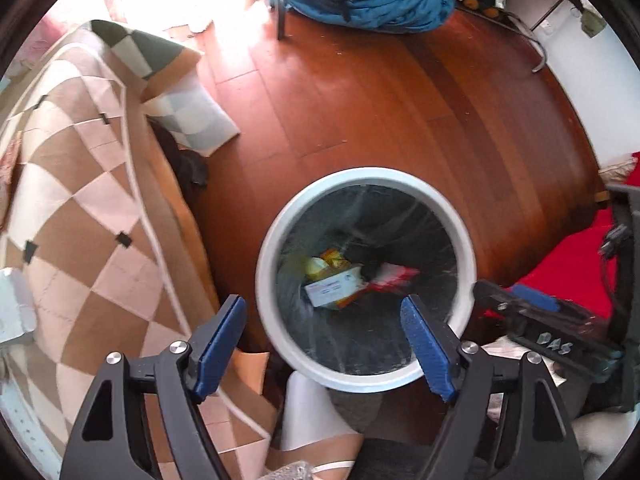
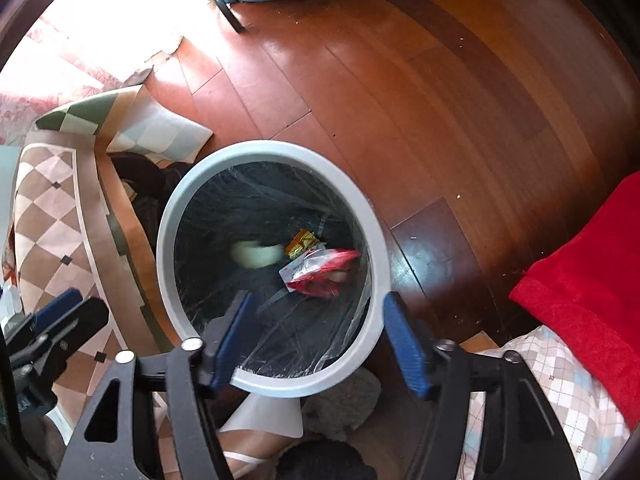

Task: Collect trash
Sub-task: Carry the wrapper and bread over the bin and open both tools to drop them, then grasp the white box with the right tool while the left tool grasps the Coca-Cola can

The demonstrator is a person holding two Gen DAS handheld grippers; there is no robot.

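Trash blurred at bin bottom, labels unreadable.

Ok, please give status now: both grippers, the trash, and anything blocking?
Left gripper open, empty. Right gripper open, empty. Red wrapper and other trash inside the bin. Nothing in the way.
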